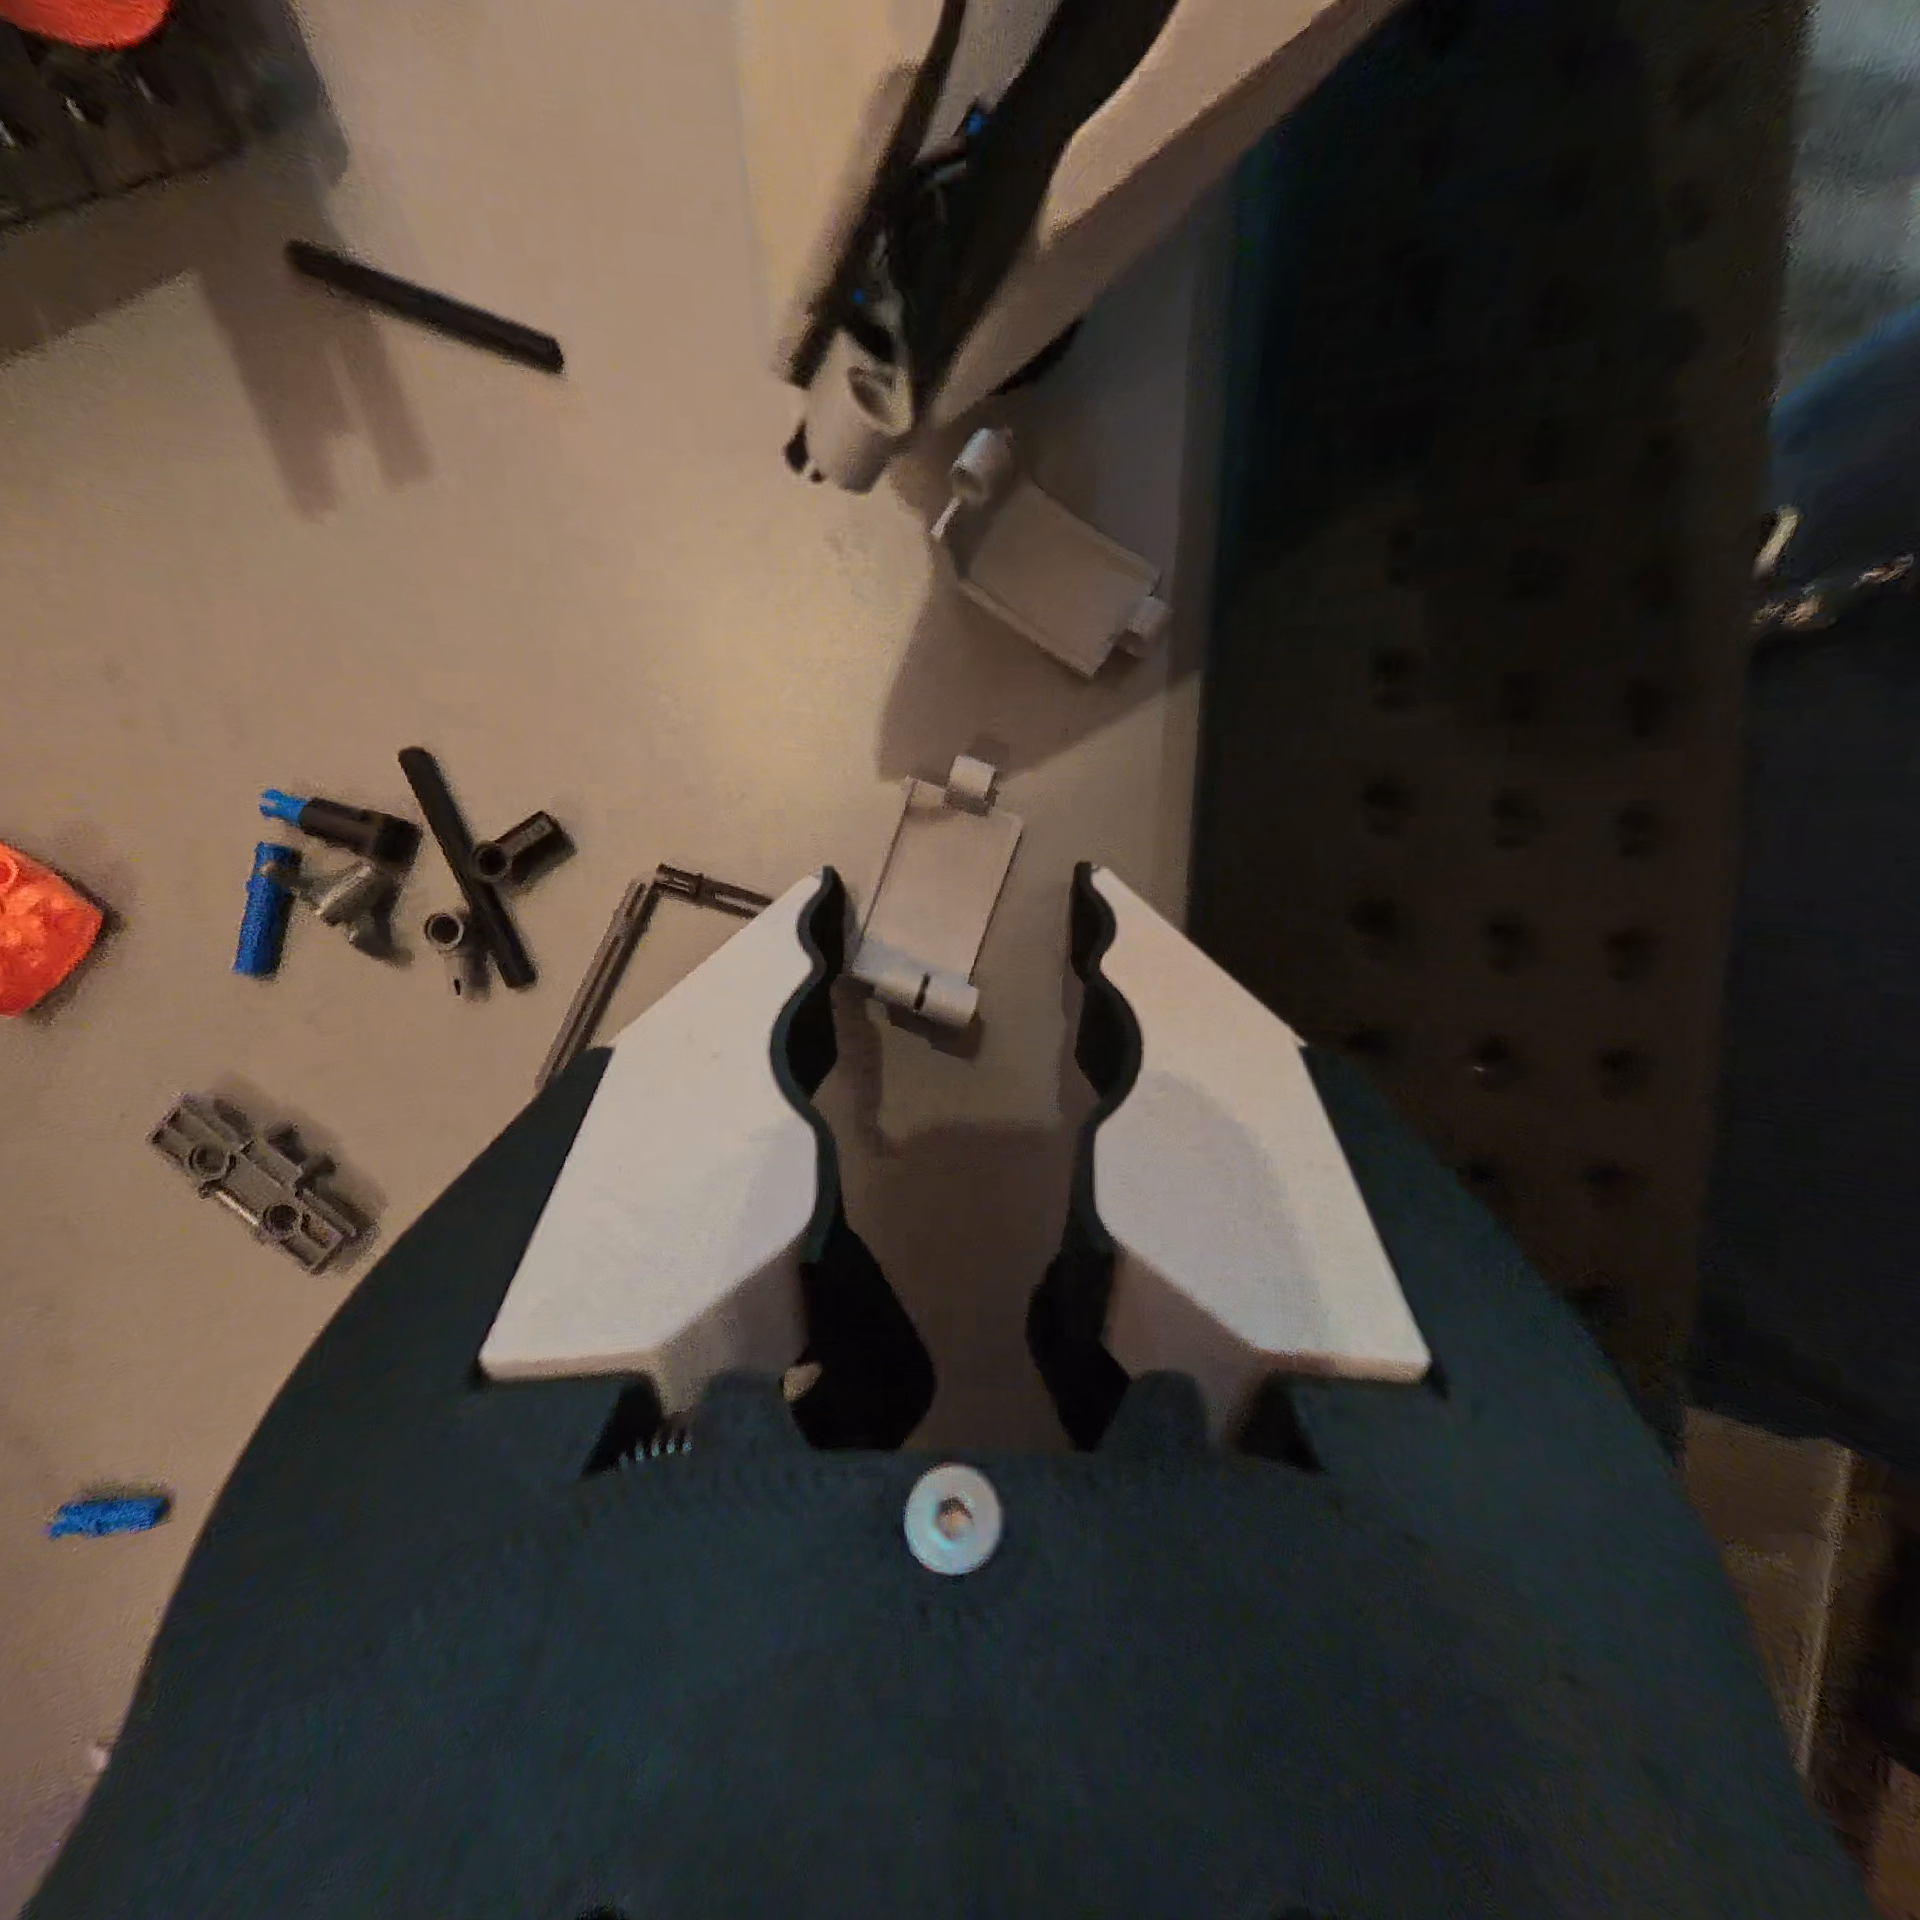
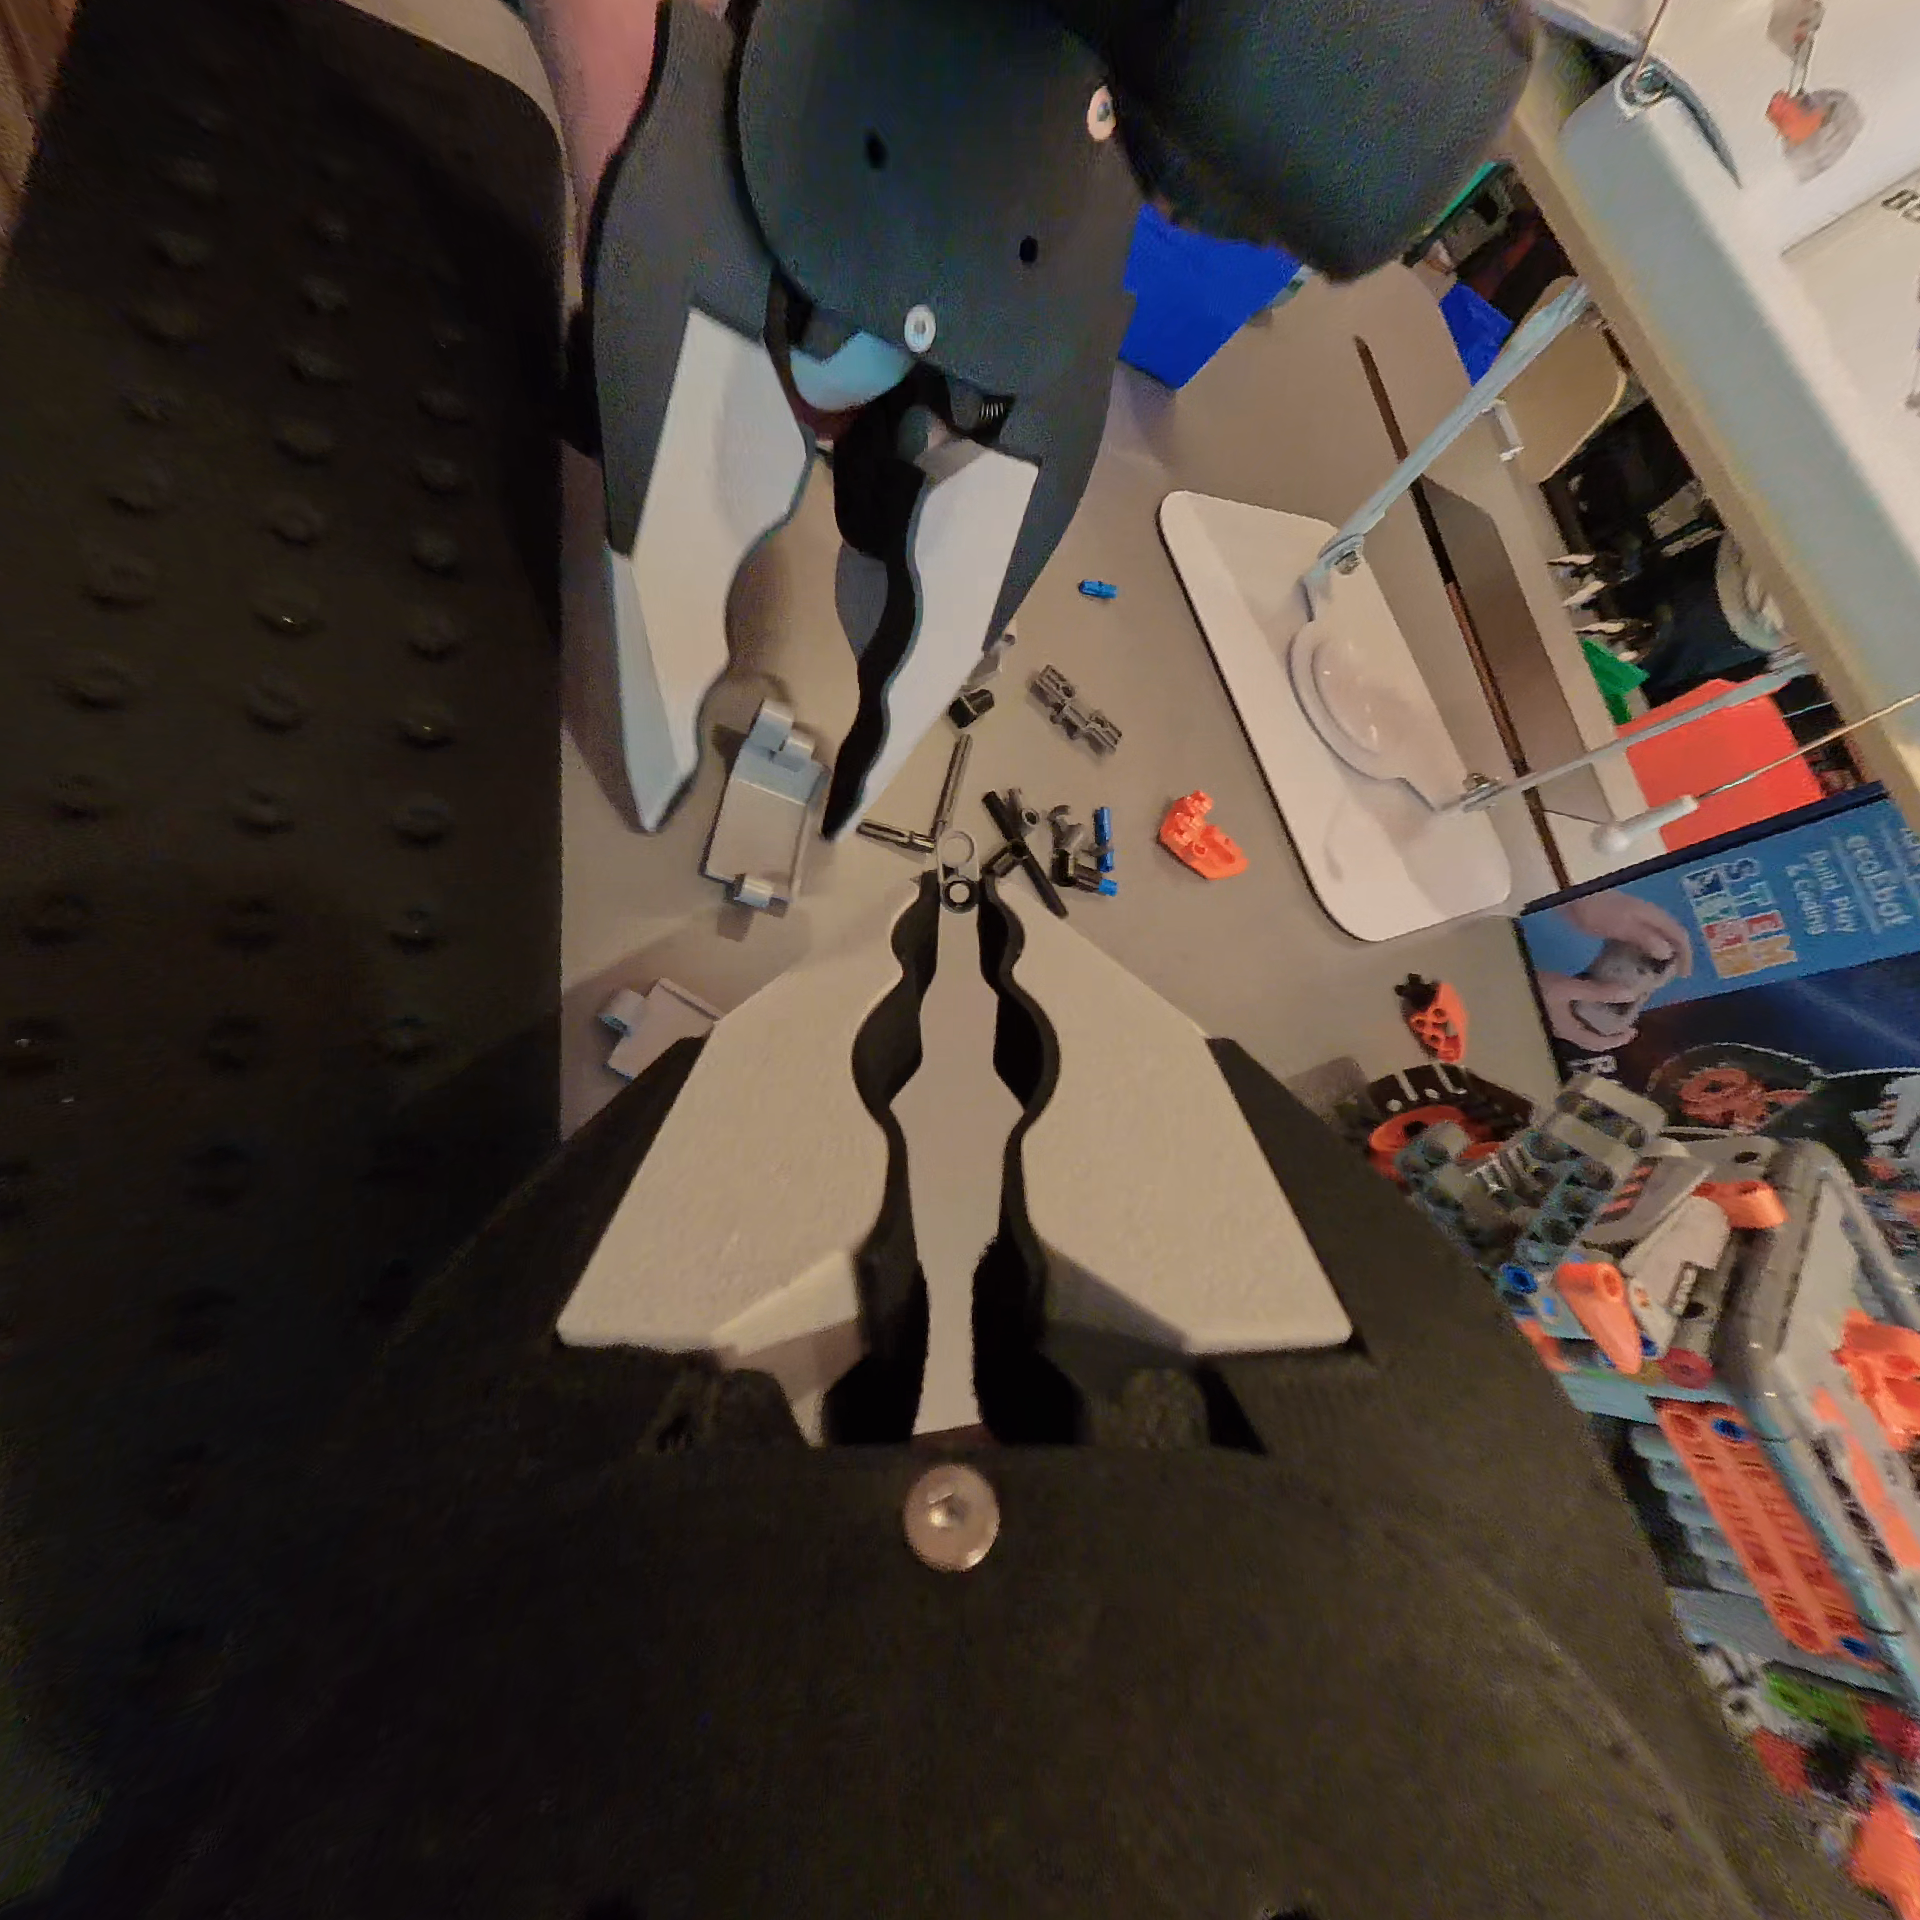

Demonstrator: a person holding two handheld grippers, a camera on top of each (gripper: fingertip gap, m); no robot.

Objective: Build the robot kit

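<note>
Your left gripper (image 1: pixel 951 894) has fingers spread wide, nothing held. Grey panel piece (image 1: pixel 940 894) lies flat on the table (image 1: pixel 623 623) right btwn the tips, mid-frame, long axis roughly along the fingers, left tip just beside its edge. Your right gripper (image 2: pixel 958 899) has fingers nearly together, pinching a small black connector (image 2: pixel 958 891) at the tips, center frame. Second grey panel (image 1: pixel 1049 582) sits further up, near the right gripper. Loose black/blue pins (image 1: pixel 416 873) lie mid-left, well apart.
</note>
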